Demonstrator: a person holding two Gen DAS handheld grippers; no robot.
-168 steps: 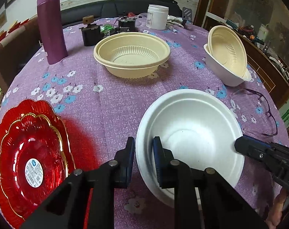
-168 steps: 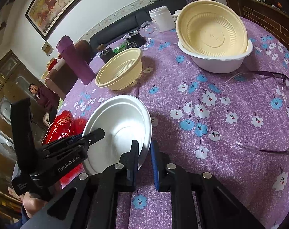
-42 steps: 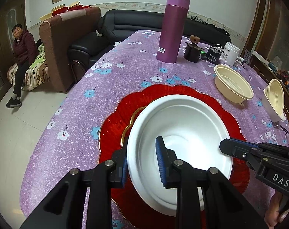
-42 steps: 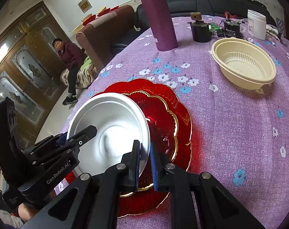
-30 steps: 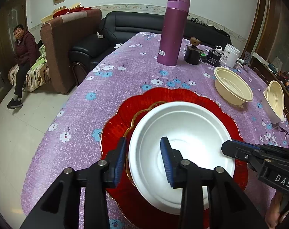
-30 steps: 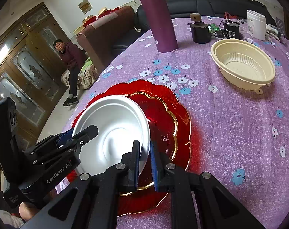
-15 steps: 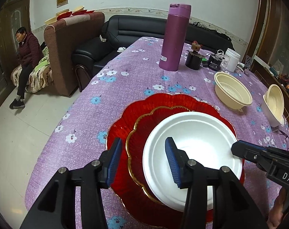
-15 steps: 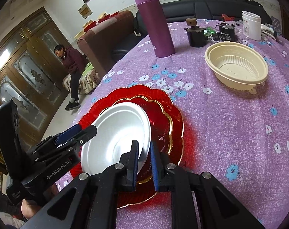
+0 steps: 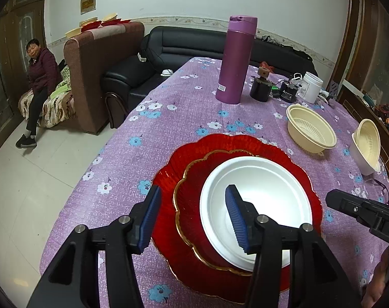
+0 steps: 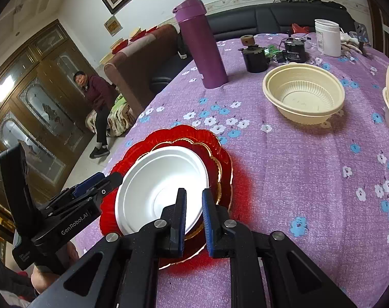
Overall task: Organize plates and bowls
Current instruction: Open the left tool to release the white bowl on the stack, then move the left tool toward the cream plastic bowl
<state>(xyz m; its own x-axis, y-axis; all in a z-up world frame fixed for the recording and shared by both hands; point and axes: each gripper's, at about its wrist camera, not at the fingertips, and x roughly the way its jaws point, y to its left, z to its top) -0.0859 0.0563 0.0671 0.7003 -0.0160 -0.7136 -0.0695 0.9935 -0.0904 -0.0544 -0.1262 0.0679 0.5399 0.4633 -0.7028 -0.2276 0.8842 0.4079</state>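
A white bowl (image 9: 256,202) rests on two stacked red plates (image 9: 184,179) near the table's front edge; it also shows in the right wrist view (image 10: 158,184) on the red plates (image 10: 220,151). My left gripper (image 9: 193,215) is open, above the bowl's near rim and apart from it. My right gripper (image 10: 193,210) has its jaws slightly parted around the bowl's near rim; I cannot tell whether they still touch it. A cream bowl (image 9: 311,128) (image 10: 304,95) stands farther back. A cream bowl nested in a white bowl (image 9: 367,148) is at the right.
A tall purple flask (image 9: 235,59) (image 10: 202,43), a dark jar (image 9: 261,89), a black device (image 10: 294,48) and a white tub (image 10: 327,37) stand at the back of the purple flowered tablecloth (image 10: 309,169). A person (image 9: 38,84) sits at left by a sofa.
Both grippers carried the white bowl from the table onto the red plates. The left gripper then opened and pulled back. The right jaws have parted slightly at the rim.
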